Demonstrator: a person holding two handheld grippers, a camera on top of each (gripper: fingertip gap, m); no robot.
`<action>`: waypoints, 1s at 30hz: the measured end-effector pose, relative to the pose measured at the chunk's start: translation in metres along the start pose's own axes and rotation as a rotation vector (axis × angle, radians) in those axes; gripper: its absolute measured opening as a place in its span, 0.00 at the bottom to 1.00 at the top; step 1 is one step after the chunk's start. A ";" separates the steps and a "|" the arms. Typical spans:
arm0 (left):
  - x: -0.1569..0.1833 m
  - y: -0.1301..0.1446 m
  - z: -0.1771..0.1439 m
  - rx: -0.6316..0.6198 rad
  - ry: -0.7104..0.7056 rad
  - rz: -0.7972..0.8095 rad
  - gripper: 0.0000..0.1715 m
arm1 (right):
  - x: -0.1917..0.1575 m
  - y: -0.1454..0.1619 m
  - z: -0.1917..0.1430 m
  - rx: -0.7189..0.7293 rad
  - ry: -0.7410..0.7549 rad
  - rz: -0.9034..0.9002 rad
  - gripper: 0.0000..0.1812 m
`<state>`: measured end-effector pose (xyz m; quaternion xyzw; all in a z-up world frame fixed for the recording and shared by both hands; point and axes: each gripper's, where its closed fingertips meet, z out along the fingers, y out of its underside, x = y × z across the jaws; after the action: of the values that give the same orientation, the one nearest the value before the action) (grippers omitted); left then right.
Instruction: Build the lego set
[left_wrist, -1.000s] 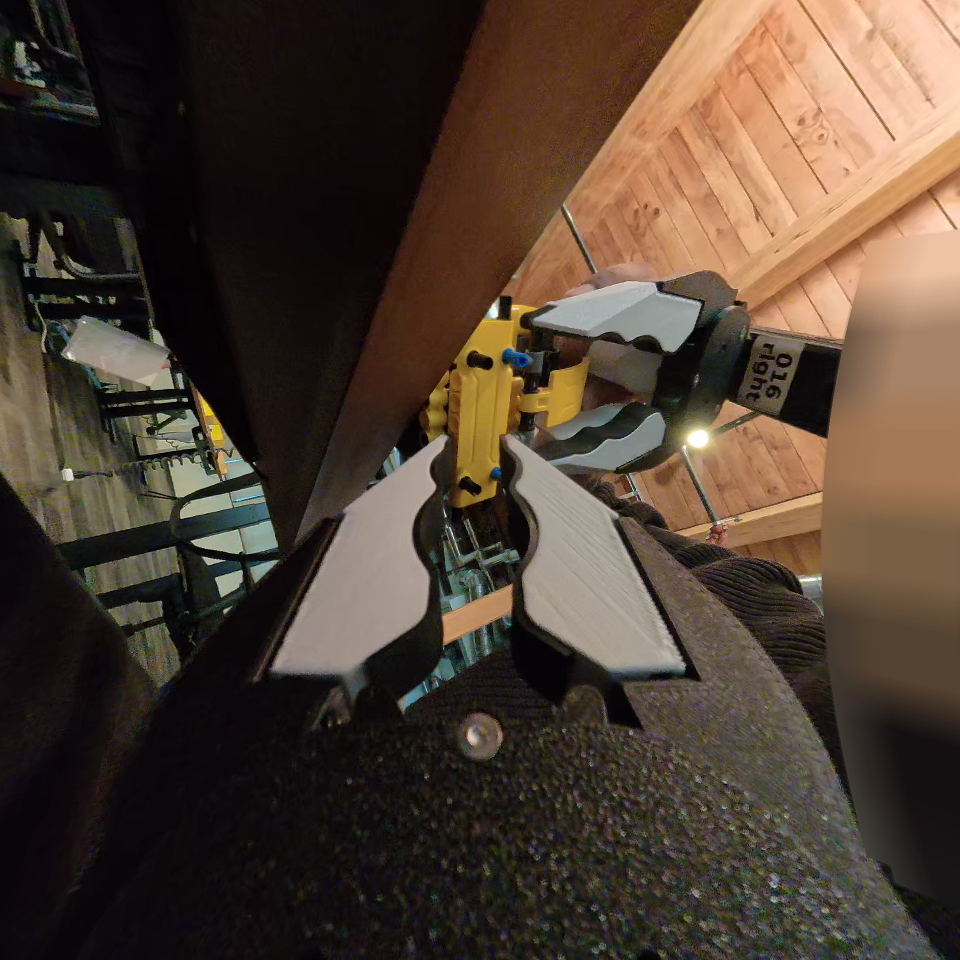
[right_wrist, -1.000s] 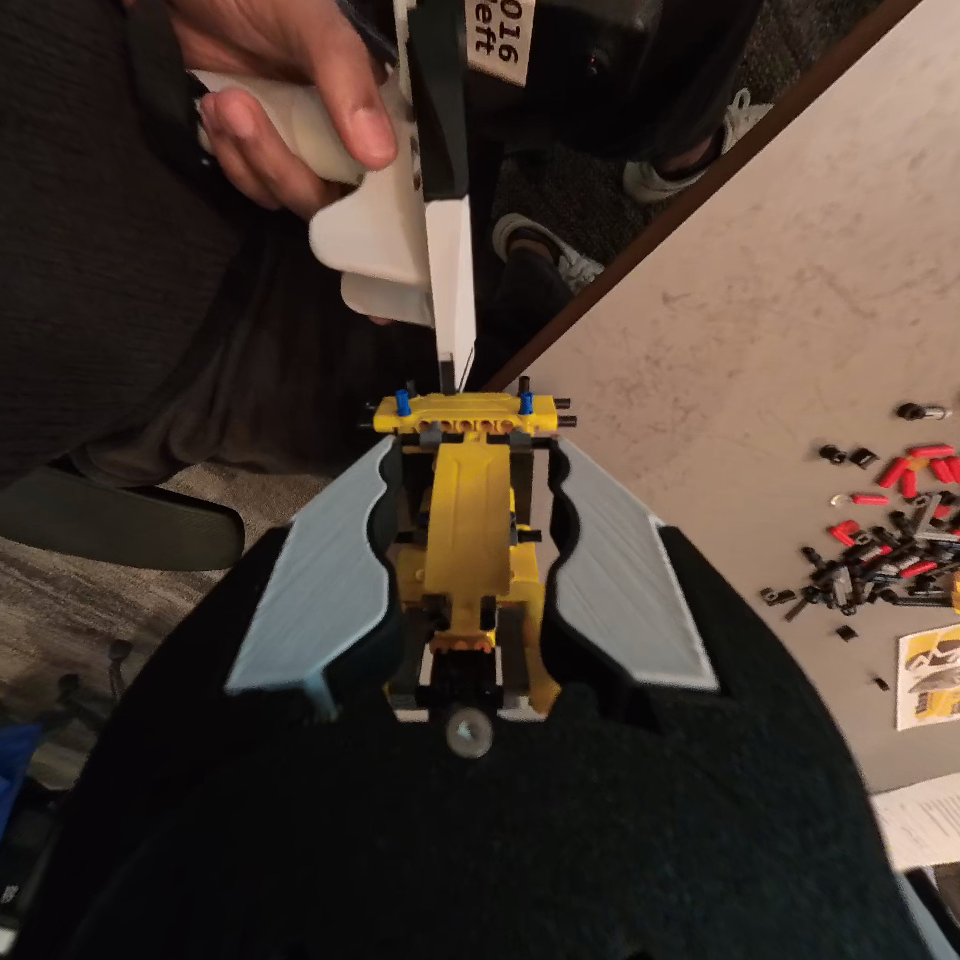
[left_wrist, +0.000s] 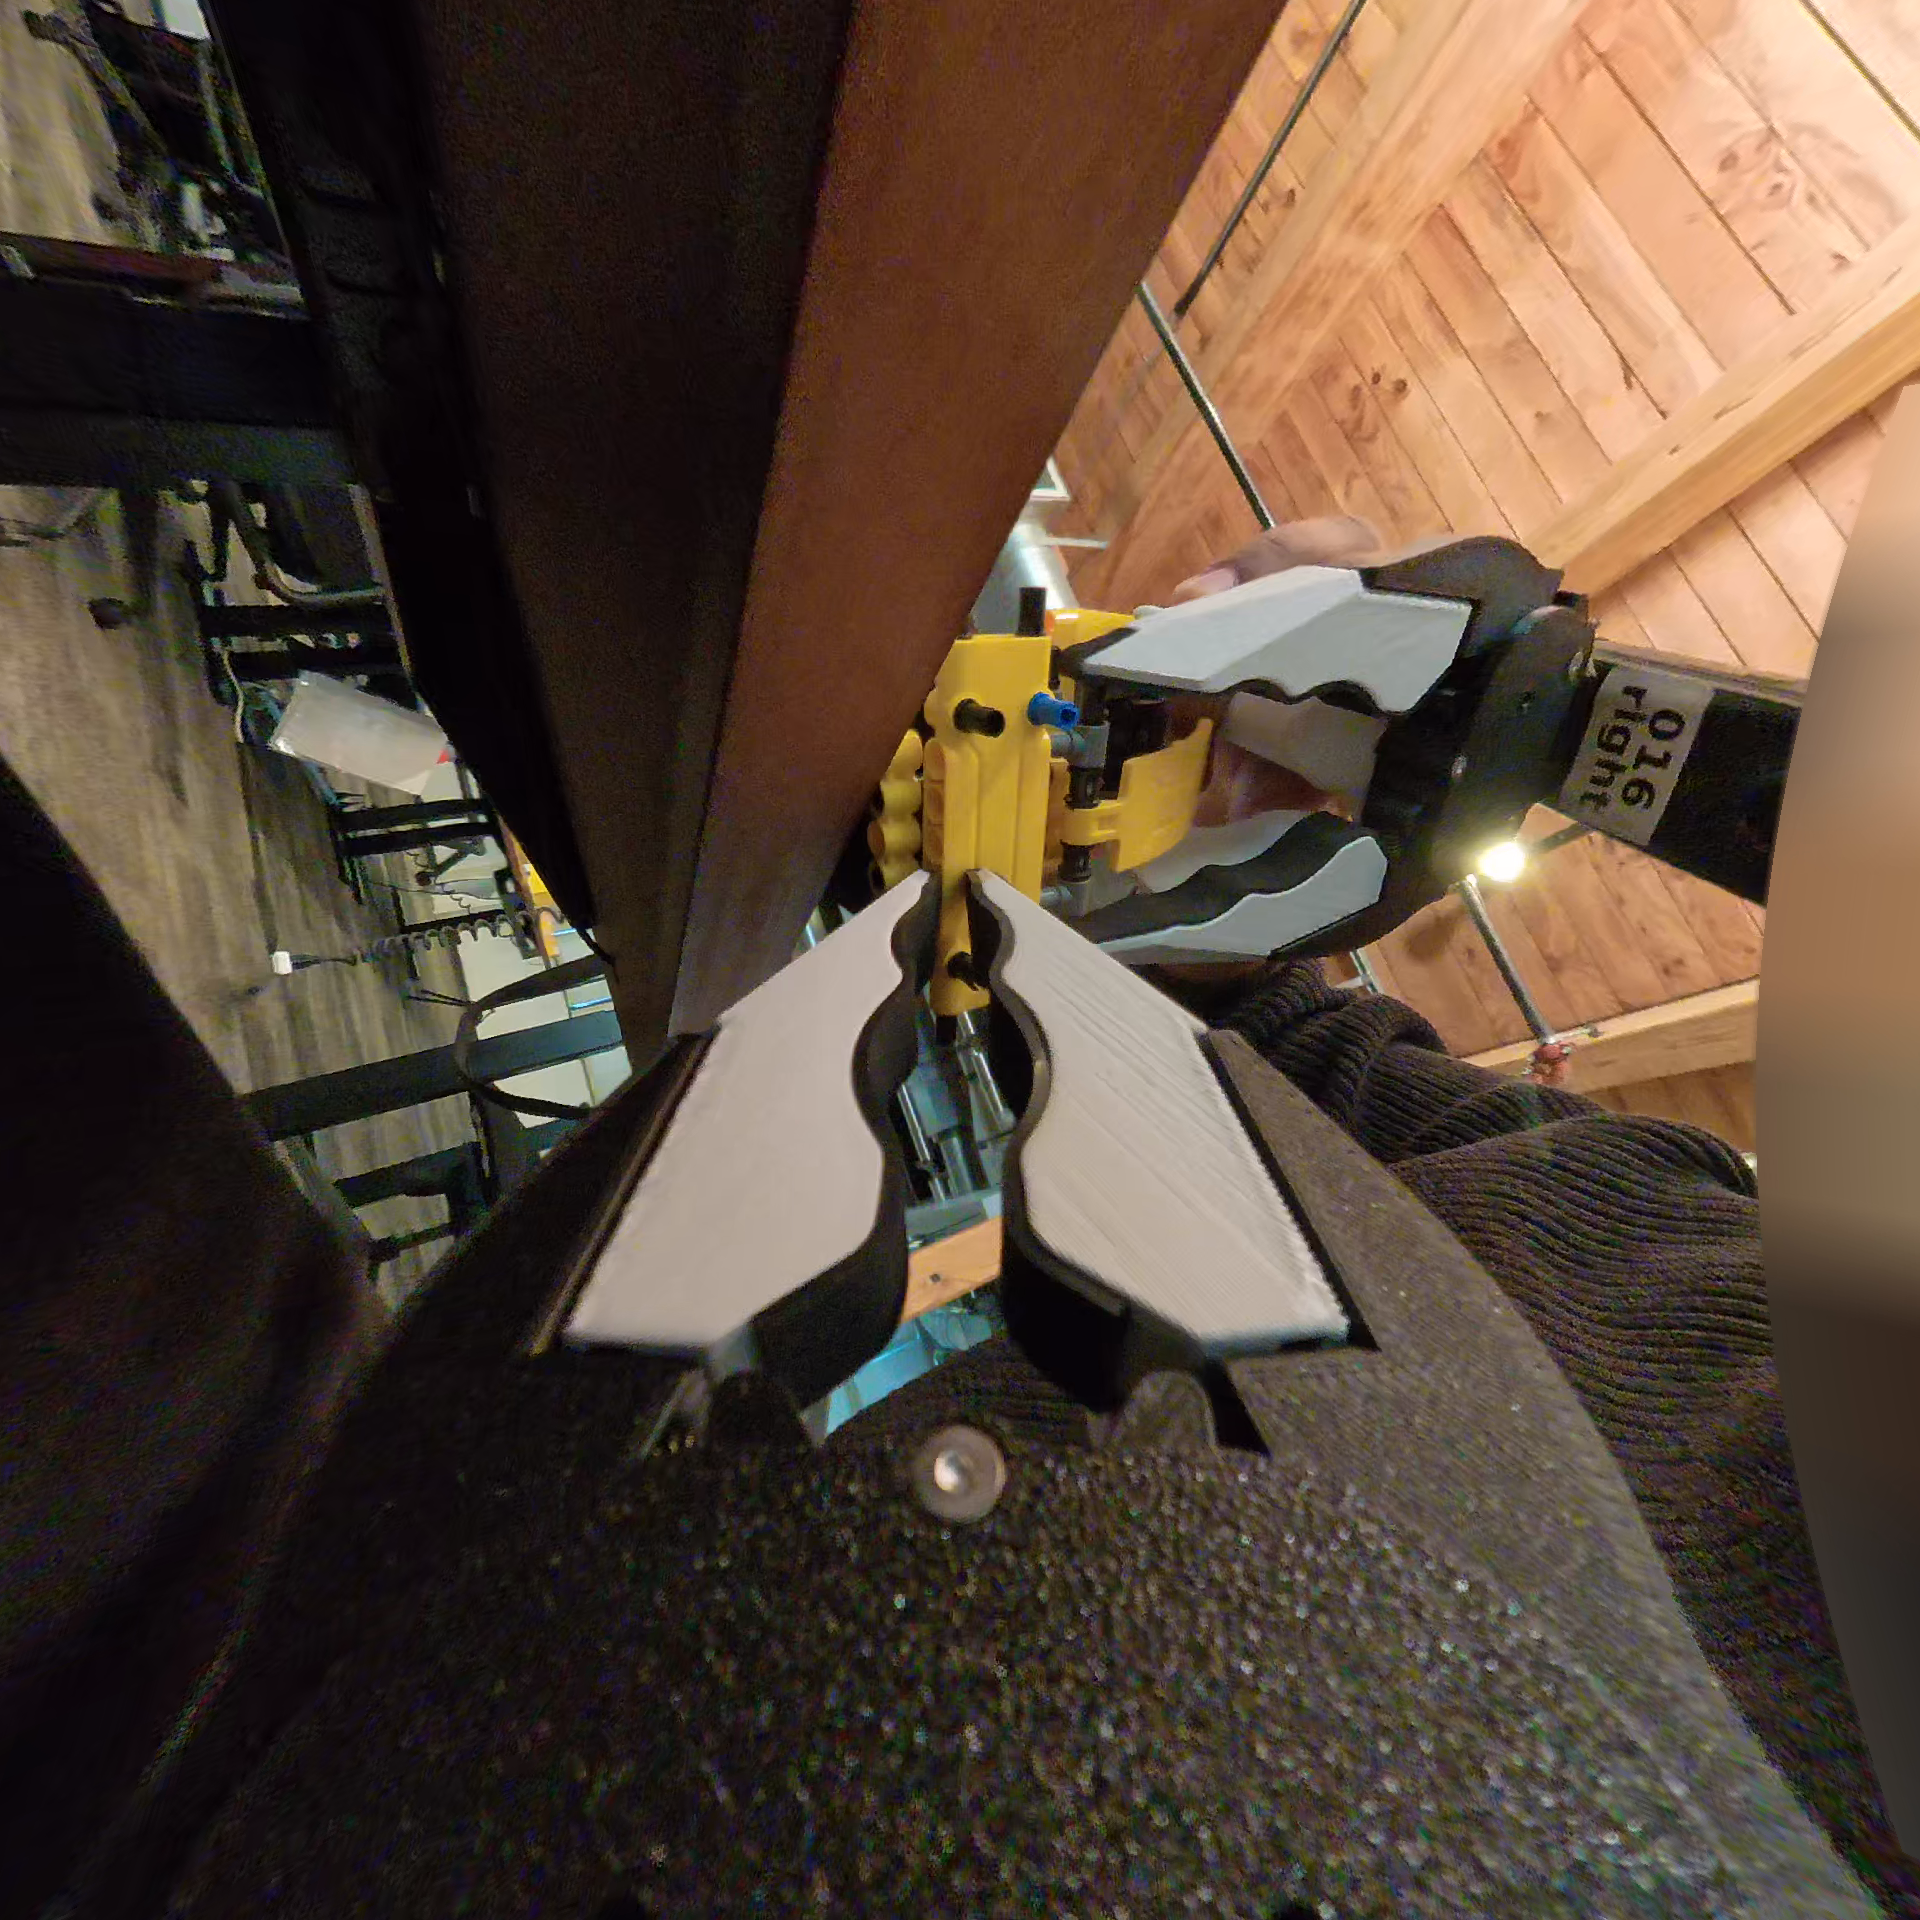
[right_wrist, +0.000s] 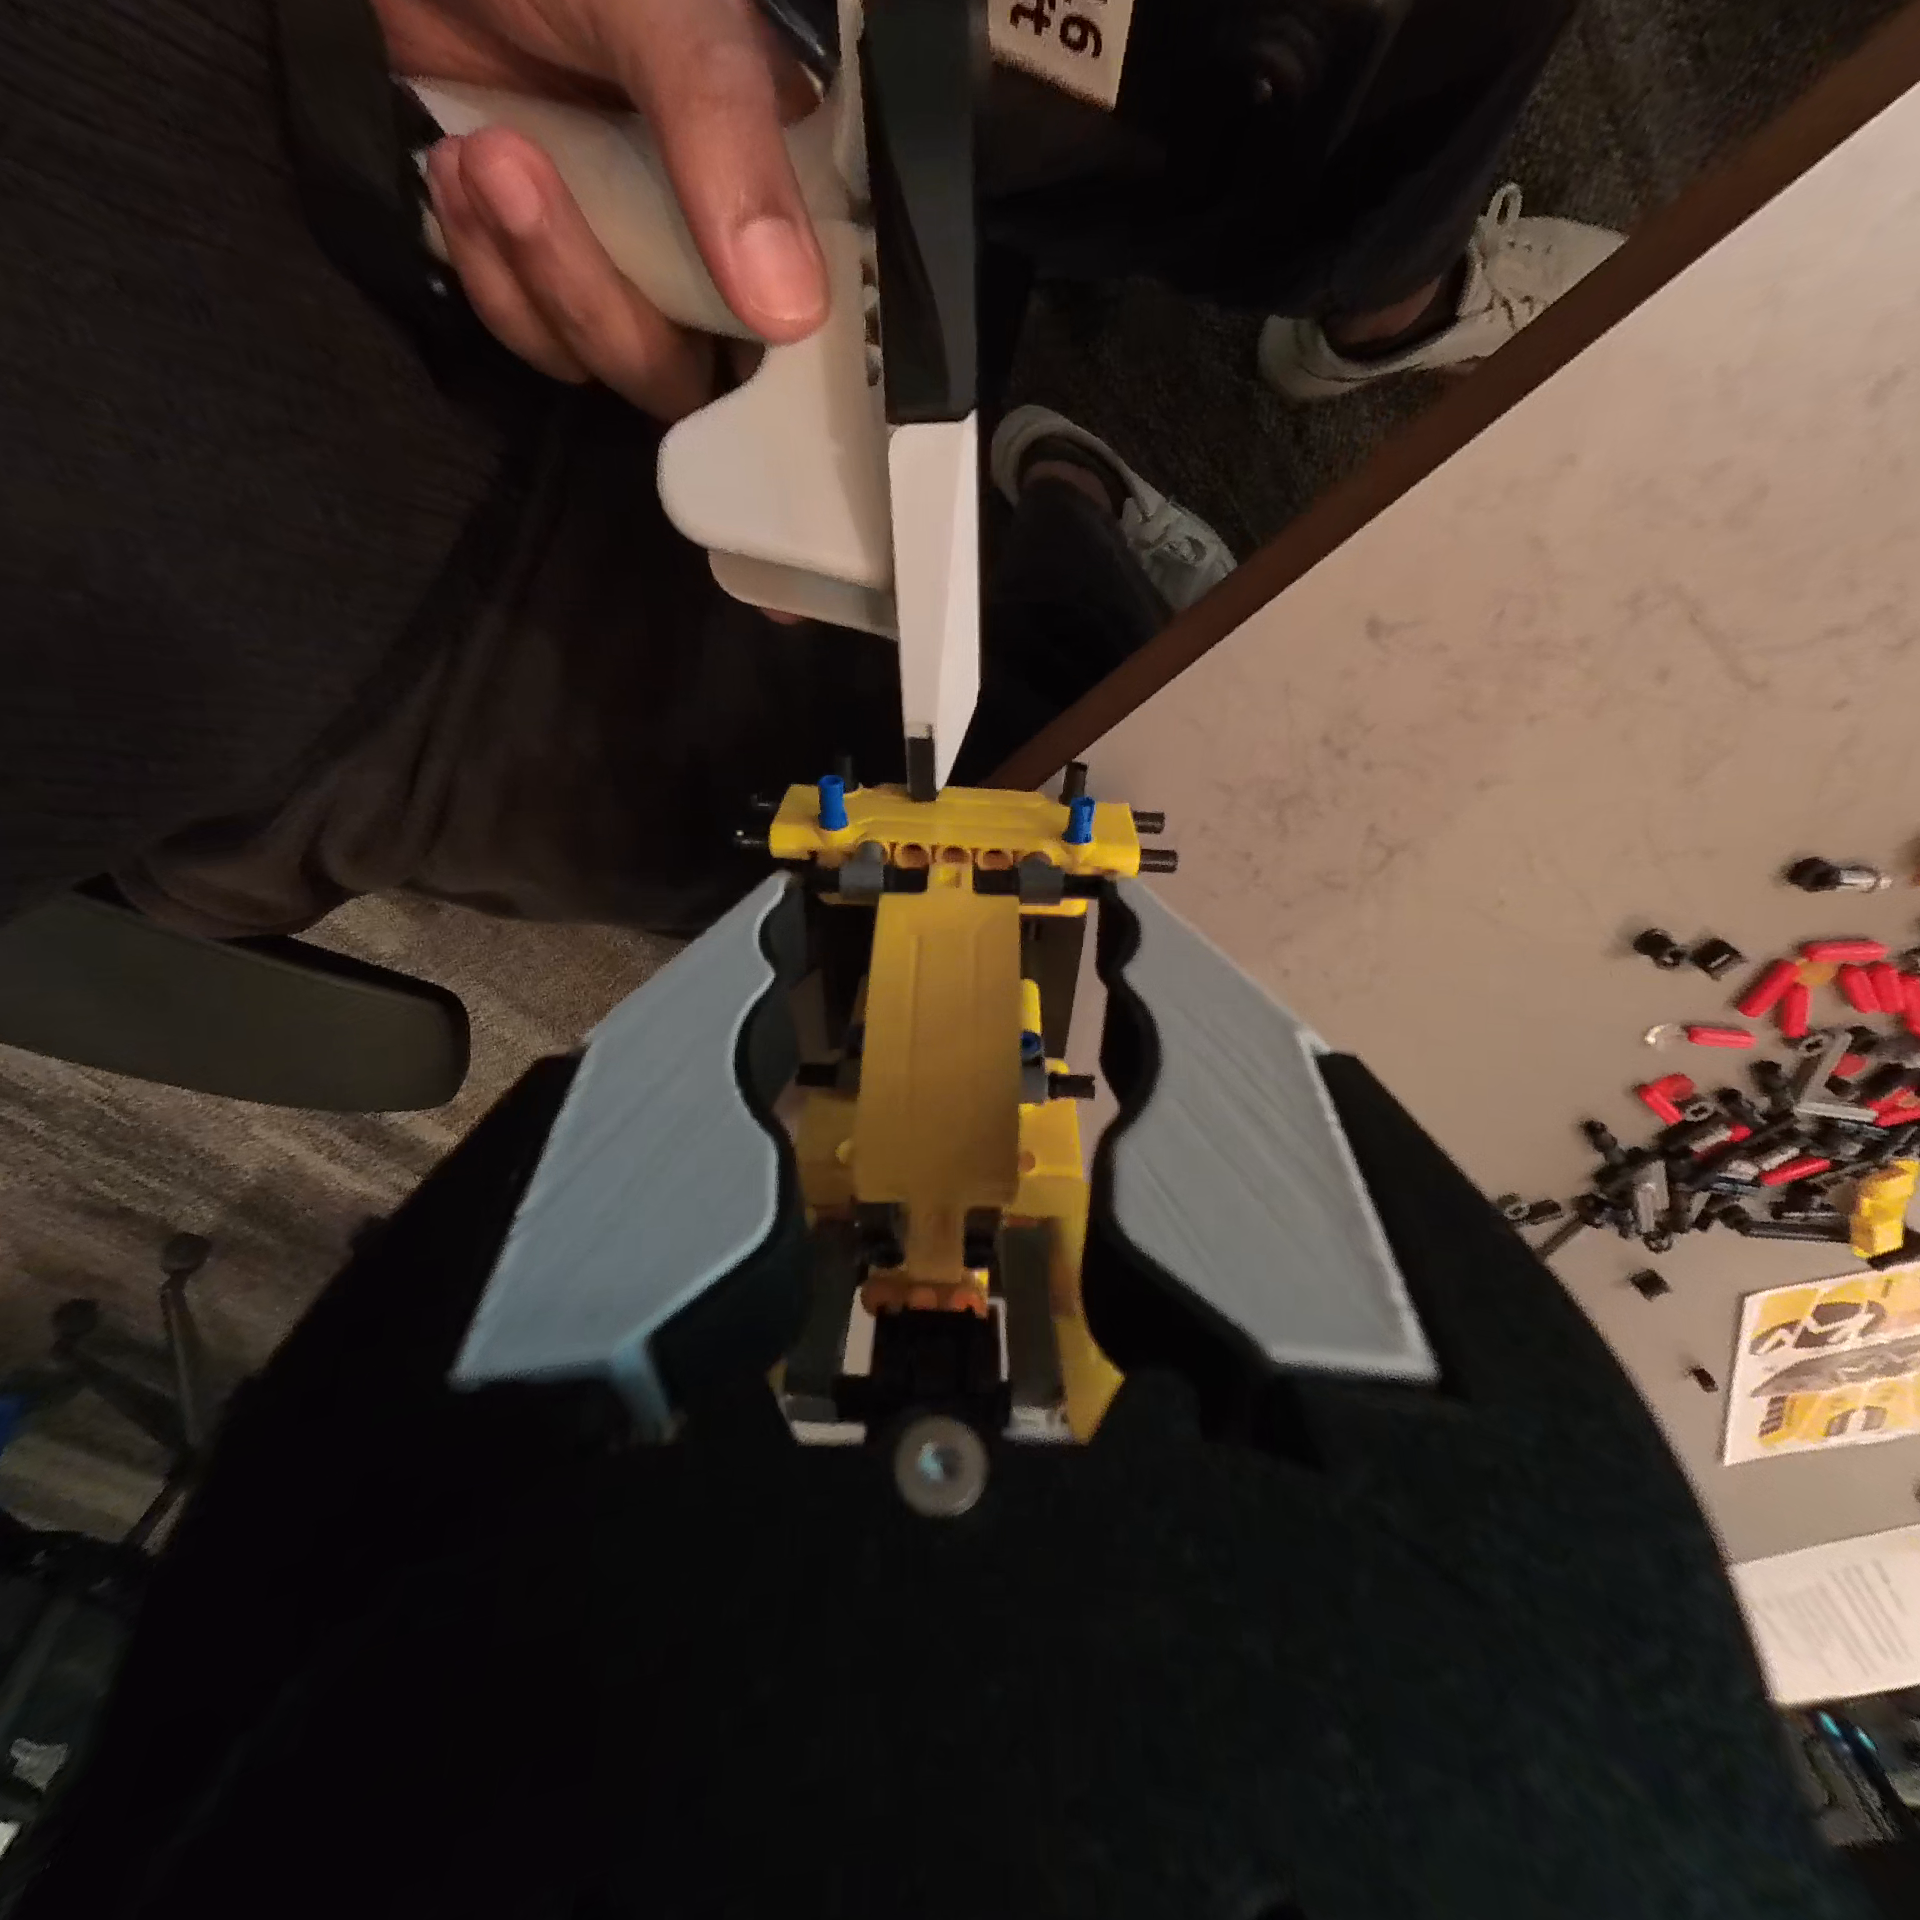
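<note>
A yellow toy-brick model (right_wrist: 940, 1049) with black and blue pins is held in the air off the table's edge. My right gripper (right_wrist: 940, 894) is shut on its body, which fills the space between the fingers; it also shows in the left wrist view (left_wrist: 1226, 769). My left gripper (left_wrist: 951, 899) points up from below and is shut on the model's yellow front beam (left_wrist: 987, 790), pinching its lower end. In the right wrist view the left gripper (right_wrist: 930, 769) comes down from above, edge-on, onto the front beam (right_wrist: 945, 821). A hand (right_wrist: 613, 208) holds its white handle.
A pale table (right_wrist: 1507, 779) with a brown edge lies at the right. On it are a heap of small black and red parts (right_wrist: 1787, 1101), a sticker sheet (right_wrist: 1829, 1361) and a paper sheet (right_wrist: 1870, 1621). Shoes (right_wrist: 1122, 509) and a chair base are on the floor below. The table's underside (left_wrist: 831, 416) is beside the left gripper. The grippers are tip to tip, or close to it.
My left gripper's fingers have closed from a wider gap onto the model's yellow front beam. The right gripper still holds the model in about the same place.
</note>
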<state>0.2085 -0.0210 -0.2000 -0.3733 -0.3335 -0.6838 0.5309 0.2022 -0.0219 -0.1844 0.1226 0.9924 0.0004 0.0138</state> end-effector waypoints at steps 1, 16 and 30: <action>0.000 0.000 0.000 0.001 -0.005 0.006 0.03 | 0.000 0.001 0.000 -0.011 -0.001 0.000 0.31; 0.000 0.001 0.001 0.020 -0.154 0.137 0.03 | 0.001 0.004 0.001 -0.012 0.019 0.007 0.30; 0.012 0.000 0.006 0.018 -0.219 0.245 0.00 | -0.002 -0.001 0.007 0.001 0.043 -0.030 0.31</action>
<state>0.2079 -0.0213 -0.1869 -0.4786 -0.3475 -0.5663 0.5740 0.2041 -0.0238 -0.1917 0.1079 0.9941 0.0025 -0.0074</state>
